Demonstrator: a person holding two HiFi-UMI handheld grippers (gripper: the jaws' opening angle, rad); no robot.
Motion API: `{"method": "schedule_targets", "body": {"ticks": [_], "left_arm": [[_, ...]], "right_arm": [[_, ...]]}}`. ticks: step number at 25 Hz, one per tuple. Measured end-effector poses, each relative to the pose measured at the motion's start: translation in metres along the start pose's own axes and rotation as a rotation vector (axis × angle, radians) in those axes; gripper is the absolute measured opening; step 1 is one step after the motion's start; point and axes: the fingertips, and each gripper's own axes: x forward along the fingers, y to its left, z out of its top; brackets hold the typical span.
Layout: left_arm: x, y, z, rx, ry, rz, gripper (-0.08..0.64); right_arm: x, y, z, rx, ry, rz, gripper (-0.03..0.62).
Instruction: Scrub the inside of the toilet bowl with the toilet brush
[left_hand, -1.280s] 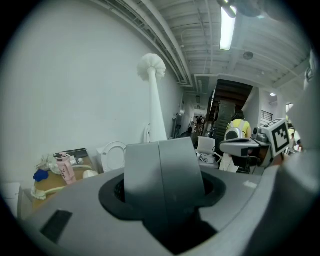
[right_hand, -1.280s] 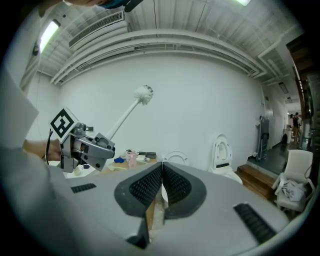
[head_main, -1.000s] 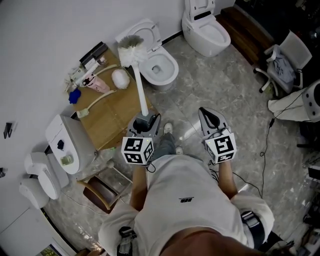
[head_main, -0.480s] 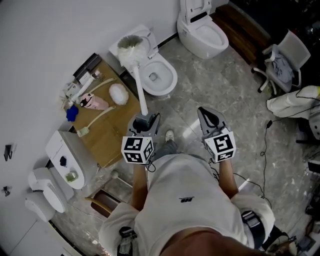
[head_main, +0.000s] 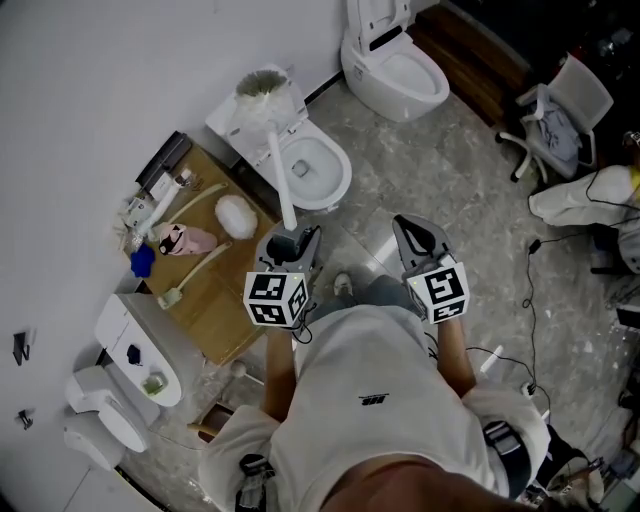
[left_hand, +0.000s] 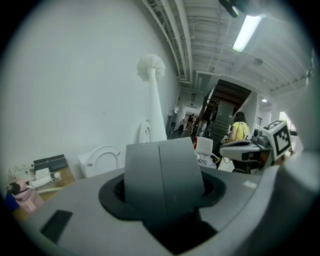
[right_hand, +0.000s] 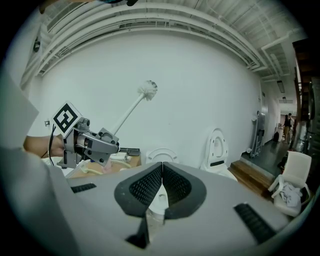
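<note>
Toilet brush (head_main: 276, 160) is pinched by its handle in the left tool (head_main: 293, 243), its bristle head raised ahead of that tool, with the toilet bowl (head_main: 343, 170) beyond. The right tool (head_main: 418, 235), beside it, is held pressed together

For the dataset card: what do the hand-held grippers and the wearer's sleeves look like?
Left hand-held gripper and right hand-held gripper: grey-and-black bodies, each with a white cube of black square markers. Short-sleeved white shirt, small dark logo.

Wooden tabletop (head_main: 215, 292) by the wall, office chair (head_main: 560, 115) far right
</note>
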Motion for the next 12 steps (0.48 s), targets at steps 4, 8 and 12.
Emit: {"method": "schedule_targets", "body": {"ticks": [4, 8, 12], "left_arm": [[0.018, 0.012, 0.008, -0.007, 0.0, -0.013, 0.252], [0.037, 0.024, 0.014, -0.019, 0.004, -0.007, 0.252], [0.055, 0.037, 0.019, -0.028, 0.012, 0.01, 0.252]], "right_arm": [[0.018, -0.01, 0.004, -0.004, 0.015, -0.007, -0.005], [0.036, -0.024, 0.007, -0.007, 0.018, -0.003, -0.005], [0.06, -0.033, 0.006, -0.008, 0.024, 0.026, -0.005]]}}
